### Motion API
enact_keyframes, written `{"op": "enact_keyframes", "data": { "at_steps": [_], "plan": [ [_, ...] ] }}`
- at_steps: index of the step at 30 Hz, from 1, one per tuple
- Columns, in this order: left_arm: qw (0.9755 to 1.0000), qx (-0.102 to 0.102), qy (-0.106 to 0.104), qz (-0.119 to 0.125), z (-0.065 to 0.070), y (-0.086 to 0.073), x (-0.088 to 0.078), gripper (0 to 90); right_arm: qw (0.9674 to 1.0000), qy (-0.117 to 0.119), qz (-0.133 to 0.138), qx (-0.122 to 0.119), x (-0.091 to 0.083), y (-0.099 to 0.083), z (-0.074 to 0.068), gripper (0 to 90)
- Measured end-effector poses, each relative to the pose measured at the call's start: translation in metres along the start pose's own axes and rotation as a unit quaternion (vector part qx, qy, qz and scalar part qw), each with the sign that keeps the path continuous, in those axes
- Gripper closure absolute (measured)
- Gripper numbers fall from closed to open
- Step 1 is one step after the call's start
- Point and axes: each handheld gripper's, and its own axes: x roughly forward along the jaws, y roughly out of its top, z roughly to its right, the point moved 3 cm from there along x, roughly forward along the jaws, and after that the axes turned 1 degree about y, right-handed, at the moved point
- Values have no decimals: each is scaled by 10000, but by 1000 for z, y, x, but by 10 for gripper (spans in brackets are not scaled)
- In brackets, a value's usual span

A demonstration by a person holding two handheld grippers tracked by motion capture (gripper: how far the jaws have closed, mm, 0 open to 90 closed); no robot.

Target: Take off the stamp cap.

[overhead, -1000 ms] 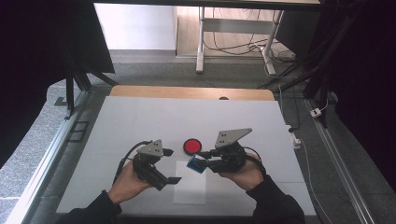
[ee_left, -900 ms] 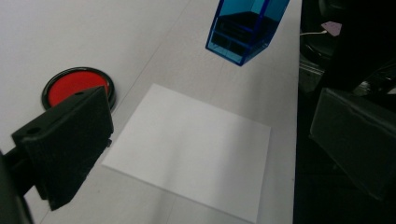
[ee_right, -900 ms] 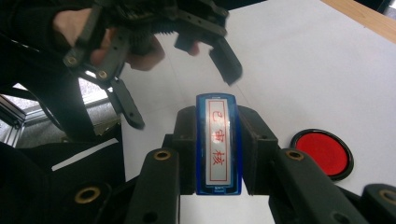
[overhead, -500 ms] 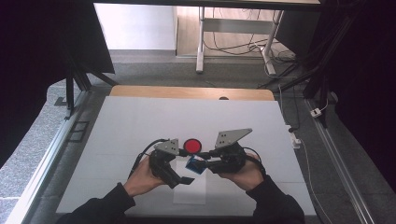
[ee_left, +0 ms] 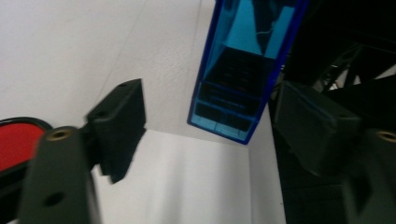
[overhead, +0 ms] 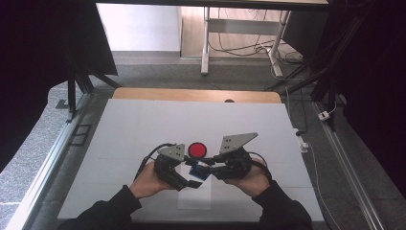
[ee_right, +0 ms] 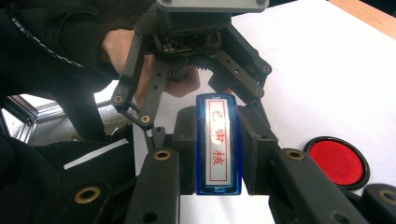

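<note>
At the left of the high view, the left gripper point(overhead: 191, 181) lies low over the white table point(overhead: 143, 129), angled toward the middle, with a hand point(overhead: 148, 179) around its body. Its jaws have just been closing; in the left gripper view they stand partly open on either side of the blue stamp point(ee_left: 243, 70), and a gap shows between each pad and the stamp's sides, so they do not press on it.

The blue stamp point(overhead: 199, 171) sits between the two grippers, just in front of the person. It is a slim rectangular block of clear blue plastic. Seen in the left gripper view, its see-through shell shows a darker inner part with fine raised lettering that is too small to read. In the right gripper view its face point(ee_right: 218, 142) is a white label with a thin red border and three red characters in a column, framed by the blue casing.

Just beyond the stamp lies a round red ink pad point(overhead: 197, 150) with a black rim, resting on the table.

To the right, the right gripper point(overhead: 208, 168) has its jaws clamped on the stamp's two long sides, as the right gripper view shows, with the pads flat against the casing. A hand point(overhead: 253, 177) holds it, with the grey plate standing above.
</note>
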Motion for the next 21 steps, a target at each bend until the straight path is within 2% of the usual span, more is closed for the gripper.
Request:
{"op": "enact_keyframes", "data": {
  "at_steps": [4, 9, 18, 21],
  "plan": [
    [9997, 59, -227, 24, 0, -2, 0, 414, 10000, 67, 38, 3, -1, 0, -1, 712],
    [9990, 120, -414, 98, 2, -3, -2, 520, 9999, 158, 65, 1, -2, 0, -1, 712],
    [9983, 150, -515, 215, 2, -3, -4, 633, 9996, 273, 54, -52, -2, 0, -2, 712],
    [9976, 178, -626, 239, 2, -3, -5, 646, 9995, 315, 63, -57, -2, 1, -2, 711]
  ]
}}
